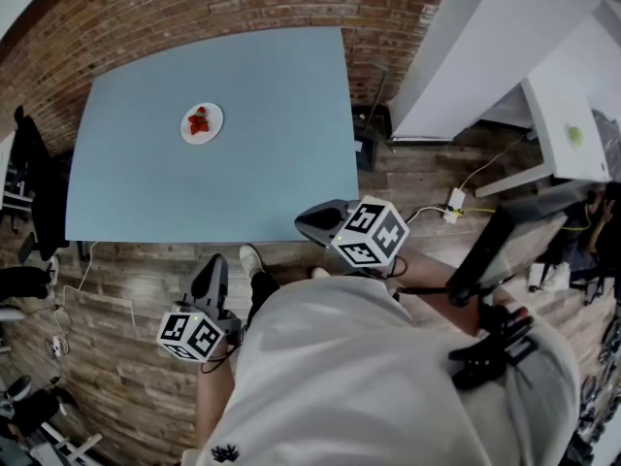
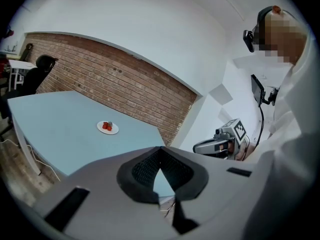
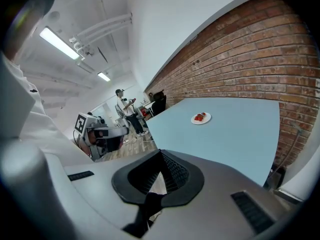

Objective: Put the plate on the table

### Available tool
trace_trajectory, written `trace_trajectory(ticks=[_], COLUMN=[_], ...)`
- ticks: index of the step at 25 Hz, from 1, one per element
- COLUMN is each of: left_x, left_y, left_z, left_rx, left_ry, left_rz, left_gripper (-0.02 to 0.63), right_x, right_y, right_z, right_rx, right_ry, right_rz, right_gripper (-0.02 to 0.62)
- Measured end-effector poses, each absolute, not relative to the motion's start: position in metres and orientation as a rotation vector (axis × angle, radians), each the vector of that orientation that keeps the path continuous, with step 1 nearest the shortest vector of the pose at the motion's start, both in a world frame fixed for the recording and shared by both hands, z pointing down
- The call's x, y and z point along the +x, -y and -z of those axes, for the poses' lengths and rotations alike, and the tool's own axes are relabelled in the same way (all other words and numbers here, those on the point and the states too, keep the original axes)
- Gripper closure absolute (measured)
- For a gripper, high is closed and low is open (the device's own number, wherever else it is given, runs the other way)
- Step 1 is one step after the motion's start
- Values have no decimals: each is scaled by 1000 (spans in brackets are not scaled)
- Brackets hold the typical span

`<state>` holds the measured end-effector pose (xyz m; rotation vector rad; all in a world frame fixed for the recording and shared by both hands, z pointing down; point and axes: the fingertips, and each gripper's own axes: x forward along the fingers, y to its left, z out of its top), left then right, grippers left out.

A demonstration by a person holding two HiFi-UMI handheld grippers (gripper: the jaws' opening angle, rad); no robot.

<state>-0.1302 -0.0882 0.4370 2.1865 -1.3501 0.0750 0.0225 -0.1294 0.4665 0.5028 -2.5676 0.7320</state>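
Both pairs of jaws are clenched, empty. The plate [image 1: 202, 123] sits on the table [image 1: 281, 153] well ahead, straight beyond my left gripper [image 1: 211, 272] and leftward of my right gripper [image 1: 309, 223].

The red pieces on the plate [image 1: 202, 122] are showing too small to name in any view. In the head view the person's white shirt [image 1: 388, 386] is covering both hands and the rear ends of the left gripper [image 1: 213, 265] and the right gripper [image 1: 306, 223]. At the far left a dark chair [image 1: 34, 183] is running off the picture's edge. In the left gripper view that gripper's own body is hiding the table's [image 2: 55, 119] near edge.
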Motion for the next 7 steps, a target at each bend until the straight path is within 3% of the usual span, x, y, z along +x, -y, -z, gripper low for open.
trace_trajectory(ticks=[7], left_x=[-146], left_y=[111], left_z=[-442], left_rx=[2169], left_ry=[1334], left_rz=[-76], left_gripper=[604], right_x=[6], right_y=[152], right_z=[-474], right_rx=[510], right_ry=[2549], right_rz=[-719], right_gripper=[588])
